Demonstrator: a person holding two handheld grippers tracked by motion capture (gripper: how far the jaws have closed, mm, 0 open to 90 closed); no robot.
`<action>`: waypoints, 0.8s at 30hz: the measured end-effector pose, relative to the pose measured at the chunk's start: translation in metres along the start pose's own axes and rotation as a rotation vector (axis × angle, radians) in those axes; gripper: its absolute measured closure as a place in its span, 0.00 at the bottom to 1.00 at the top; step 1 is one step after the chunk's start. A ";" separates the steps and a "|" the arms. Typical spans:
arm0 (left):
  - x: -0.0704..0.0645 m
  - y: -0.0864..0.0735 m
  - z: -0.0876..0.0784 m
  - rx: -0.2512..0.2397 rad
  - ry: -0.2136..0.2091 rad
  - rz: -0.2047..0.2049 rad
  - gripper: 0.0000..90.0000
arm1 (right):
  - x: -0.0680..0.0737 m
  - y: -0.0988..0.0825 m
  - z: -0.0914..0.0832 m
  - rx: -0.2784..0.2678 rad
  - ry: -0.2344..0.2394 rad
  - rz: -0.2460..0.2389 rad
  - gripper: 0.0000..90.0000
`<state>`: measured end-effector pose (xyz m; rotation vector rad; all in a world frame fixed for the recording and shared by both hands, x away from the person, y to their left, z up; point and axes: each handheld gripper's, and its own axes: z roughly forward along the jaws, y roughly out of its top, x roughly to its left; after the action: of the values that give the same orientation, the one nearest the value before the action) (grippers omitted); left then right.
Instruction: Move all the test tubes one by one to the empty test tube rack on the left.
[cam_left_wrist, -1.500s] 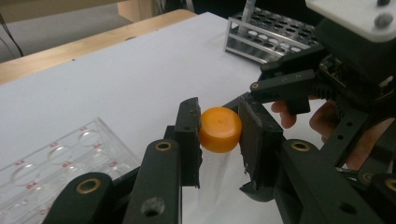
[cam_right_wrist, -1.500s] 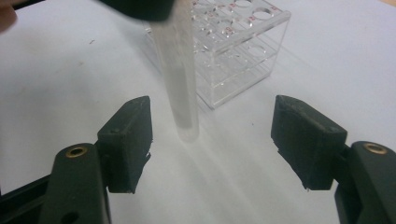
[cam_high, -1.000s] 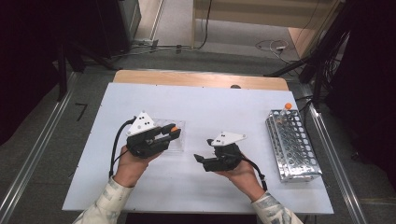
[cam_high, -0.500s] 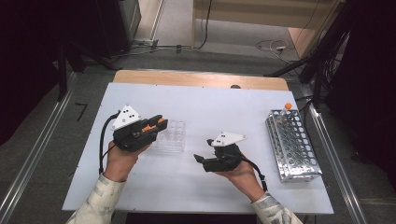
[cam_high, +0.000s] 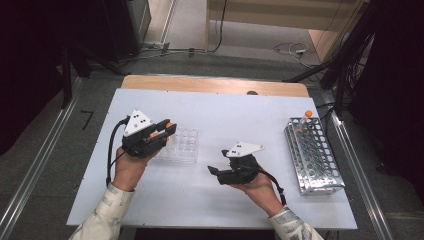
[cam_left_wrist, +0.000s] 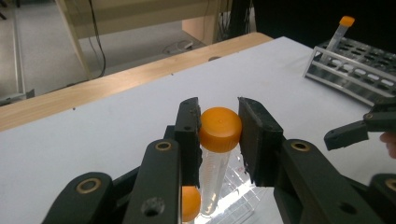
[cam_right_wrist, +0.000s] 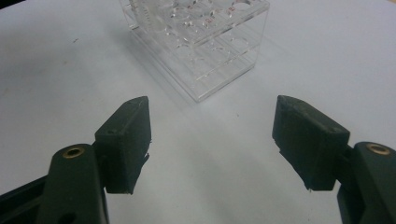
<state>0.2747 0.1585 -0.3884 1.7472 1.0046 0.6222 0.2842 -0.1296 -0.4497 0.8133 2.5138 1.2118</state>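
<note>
- The left tool, centre of the left gripper view, pinches an orange-capped tube above the clear rack.
- The right tool stands spread over the bare counter, lower centre of the high view.
- A metal rack sits at right.

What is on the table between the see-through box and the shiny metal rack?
Between the clear rack and the metal rack, the high view shows the right gripper in a hand, its jaws open. The table around it is bare.
</note>
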 end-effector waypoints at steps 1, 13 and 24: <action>0.000 -0.001 0.002 0.008 0.004 0.002 0.78 | 0.000 0.000 0.000 -0.001 0.000 -0.001 0.30; -0.004 -0.021 0.022 0.115 0.028 0.014 0.78 | 0.000 -0.001 -0.001 0.002 0.001 -0.003 0.30; -0.007 -0.020 0.020 0.093 0.005 0.007 0.65 | 0.000 -0.001 -0.001 0.003 0.001 -0.007 0.30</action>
<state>0.2793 0.1464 -0.4145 1.8318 1.0454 0.5933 0.2831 -0.1304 -0.4499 0.8047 2.5176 1.2065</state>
